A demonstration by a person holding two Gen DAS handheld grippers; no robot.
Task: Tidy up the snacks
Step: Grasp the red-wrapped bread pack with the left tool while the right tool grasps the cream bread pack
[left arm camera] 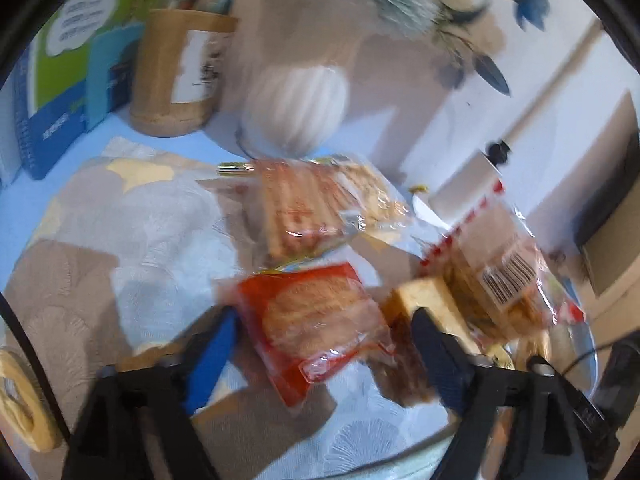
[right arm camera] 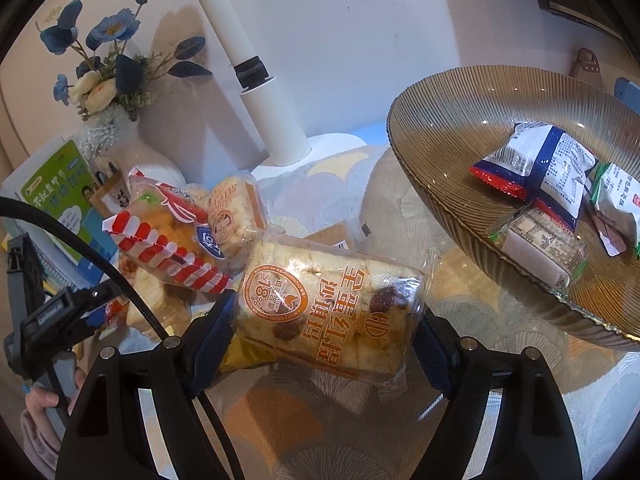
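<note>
My right gripper (right arm camera: 320, 320) is shut on a clear-wrapped cake pack with orange print (right arm camera: 332, 312), held above the table beside a ribbed glass bowl (right arm camera: 436, 184). The bowl holds several small packets, one white and blue (right arm camera: 540, 164). A red-and-white striped pack (right arm camera: 172, 236) and another cake pack (right arm camera: 236, 216) lie to the left. My left gripper (left arm camera: 324, 328) is open, its fingers either side of a red-wrapped pastry (left arm camera: 316, 324) on the tablecloth. A clear bread pack (left arm camera: 320, 204) and a barcoded pack (left arm camera: 500, 276) lie beyond it.
A white ribbed vase (left arm camera: 296, 112) with blue flowers, a cardboard pen tube (left arm camera: 180, 72) and green-and-blue books (left arm camera: 60, 88) stand at the back. A white lamp post (right arm camera: 272, 120) stands behind the snacks. The left gripper's body (right arm camera: 48, 320) shows at the right wrist view's left edge.
</note>
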